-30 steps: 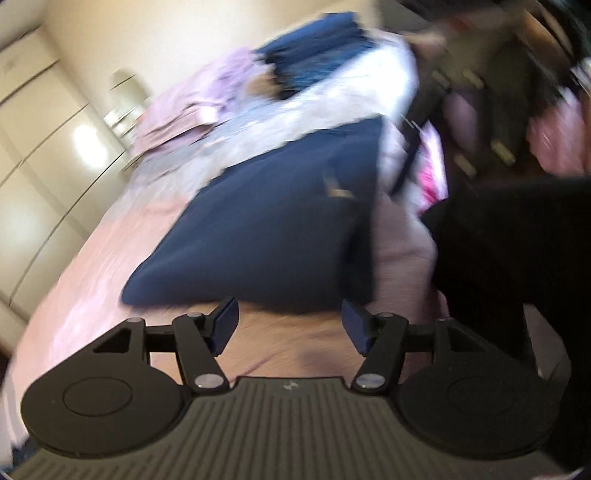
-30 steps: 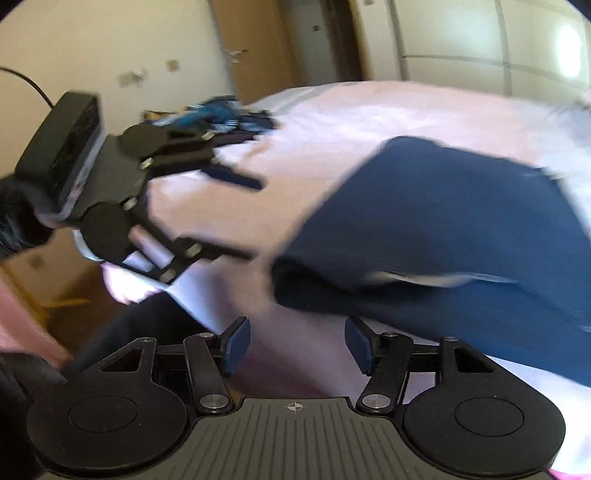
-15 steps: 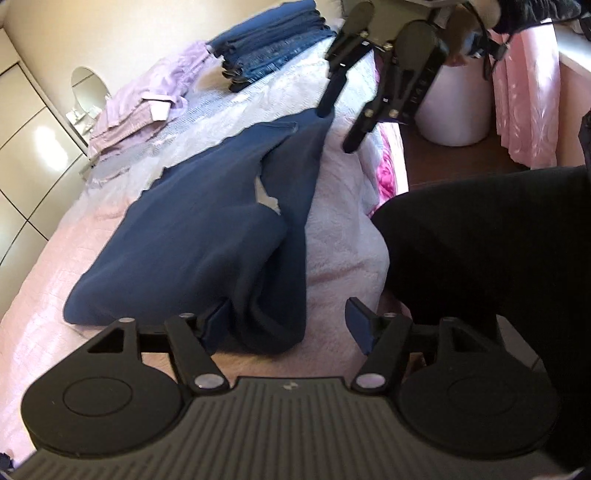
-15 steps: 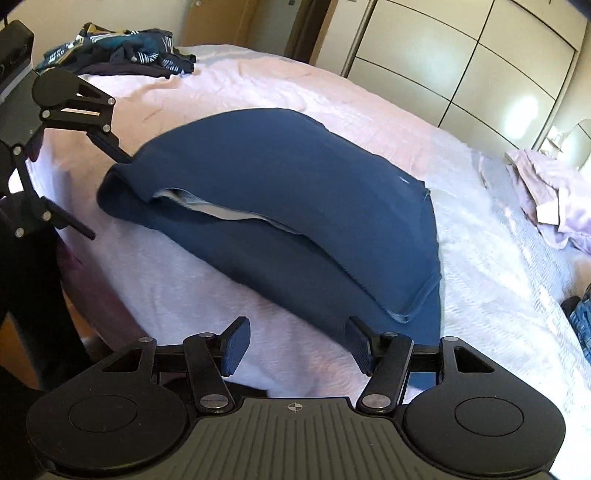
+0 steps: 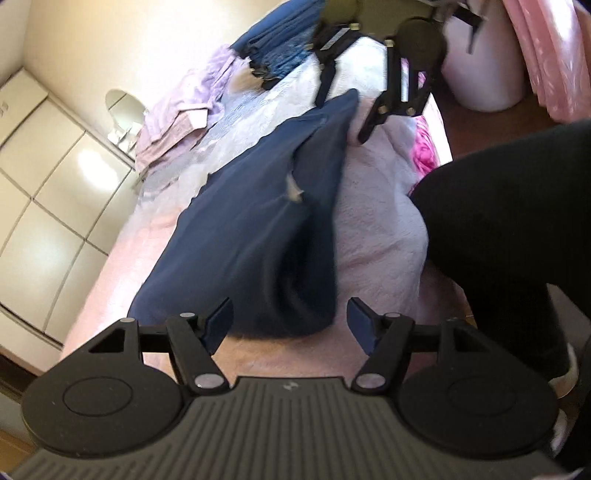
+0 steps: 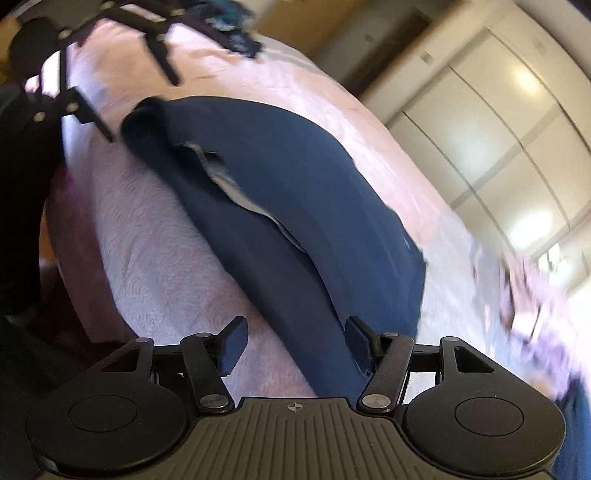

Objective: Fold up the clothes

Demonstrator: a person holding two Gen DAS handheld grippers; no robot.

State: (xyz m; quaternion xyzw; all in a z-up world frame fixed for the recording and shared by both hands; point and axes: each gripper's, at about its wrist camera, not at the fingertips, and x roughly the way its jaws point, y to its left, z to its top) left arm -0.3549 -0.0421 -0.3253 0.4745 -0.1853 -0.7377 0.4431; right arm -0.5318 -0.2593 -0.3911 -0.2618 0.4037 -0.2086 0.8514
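A navy garment (image 5: 251,229) lies folded lengthwise on the pink bedspread (image 5: 373,221), with a strip of pale lining showing along the fold (image 6: 221,181). My left gripper (image 5: 290,321) hovers at the garment's near end. Its jaws are opening, and the rolled end lies between them without either pad pressing on it. At the opposite end, my right gripper (image 6: 295,332) stands open astride the garment's narrow strip (image 6: 314,325), with its left pad clear of the cloth. Each view shows the other gripper at the far end: the right gripper (image 5: 343,118) and the left gripper (image 6: 142,109).
Folded blue jeans (image 5: 280,48) and lilac clothes (image 5: 177,114) lie further up the bed, and a dark patterned heap (image 6: 229,29) lies at the other end. A person's black trouser leg (image 5: 498,221) stands against the bed's edge. Wardrobe doors (image 5: 48,192) run along the far side, and a white bin (image 5: 487,74) stands by a pink curtain (image 5: 546,55).
Both grippers have sunk toward the garment's two ends, and the right one has rolled markedly. The garment has settled flat on the bed, and the left jaws stand a little wider.
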